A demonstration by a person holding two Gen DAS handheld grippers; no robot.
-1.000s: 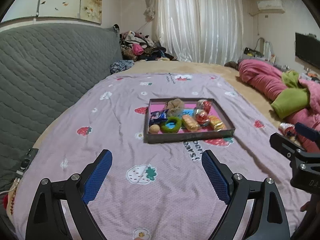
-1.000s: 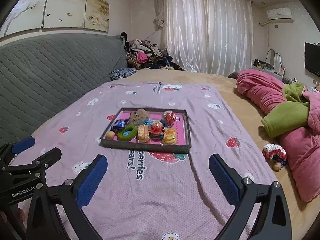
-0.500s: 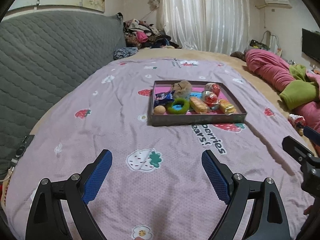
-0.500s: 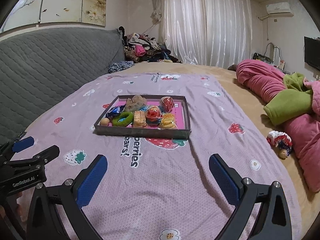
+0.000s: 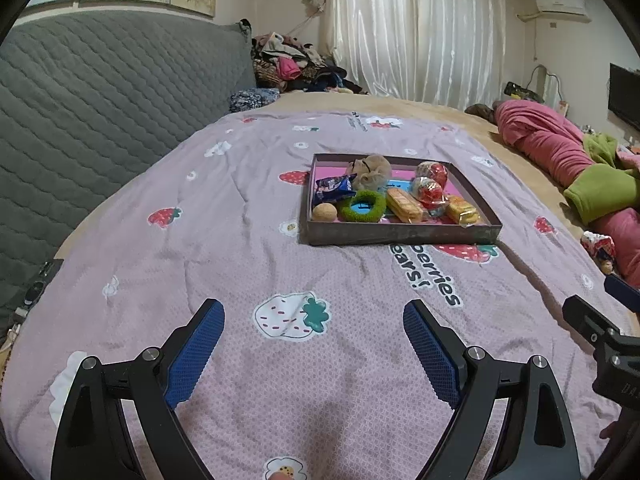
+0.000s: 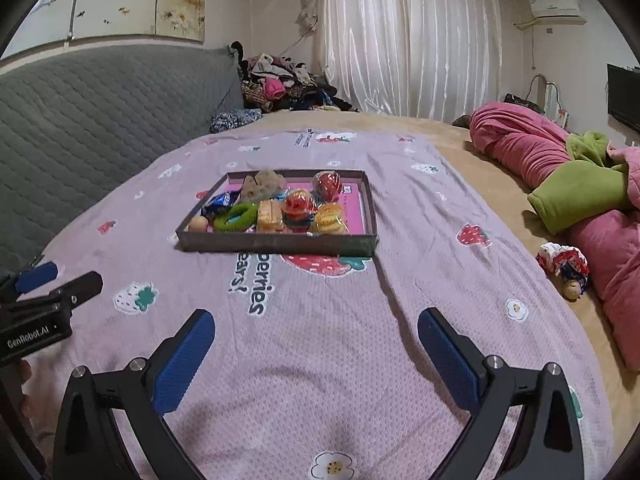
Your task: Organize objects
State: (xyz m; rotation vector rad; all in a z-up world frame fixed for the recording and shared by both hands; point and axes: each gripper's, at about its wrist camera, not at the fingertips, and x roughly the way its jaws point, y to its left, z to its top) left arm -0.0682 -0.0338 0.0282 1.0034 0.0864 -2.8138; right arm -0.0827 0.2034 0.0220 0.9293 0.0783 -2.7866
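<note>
Both views have drawn nearer the shallow dark cardboard tray [image 5: 400, 236] of snacks on the pink strawberry-print bedspread [image 5: 240, 240]; left claw [image 5: 314, 344] and right claw [image 6: 316, 354] gape wide, empty, suggesting an approach.

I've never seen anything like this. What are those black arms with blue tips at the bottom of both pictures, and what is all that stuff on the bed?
There is no robot here. A person holds a two-finger grasping tool in each hand, and a wide-angle camera on each looks forward along its fingers. One picture comes from the left tool, the other from the right tool. The blue parts are grip pads. Both tools stand open and hold nothing.

Each also shows at the edge of the other's picture.

Below them is a bed with a lilac strawberry blanket. On it sits a shallow tray holding small things: a green ring, a blue snack packet, wrapped cakes, a fuzzy tan toy. A small patterned bundle lies off the blanket, by the pink bedding.
</note>
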